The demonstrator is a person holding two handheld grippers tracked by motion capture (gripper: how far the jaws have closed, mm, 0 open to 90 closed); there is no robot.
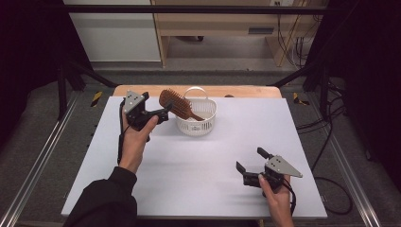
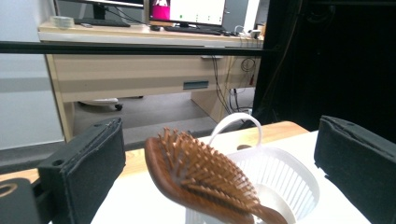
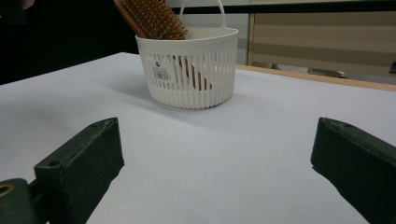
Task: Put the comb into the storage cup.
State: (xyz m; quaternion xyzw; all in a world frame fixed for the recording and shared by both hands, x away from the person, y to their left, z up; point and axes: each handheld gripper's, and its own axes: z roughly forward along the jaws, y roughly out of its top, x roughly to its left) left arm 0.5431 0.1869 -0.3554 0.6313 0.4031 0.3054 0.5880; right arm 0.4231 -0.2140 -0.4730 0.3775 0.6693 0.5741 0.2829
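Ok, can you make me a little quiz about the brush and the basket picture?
1. True or false: the wooden hairbrush lies flat on the white table.
2. Which gripper is nearer the white basket? A) left gripper B) right gripper
3. Fill in: the brush's handle end is down inside the ______, with its bristled head sticking out over the rim.

Key:
1. False. It leans in the basket.
2. A. The left gripper sits open just beside the brush head; the right gripper is open too, nearer the person's edge of the table.
3. basket
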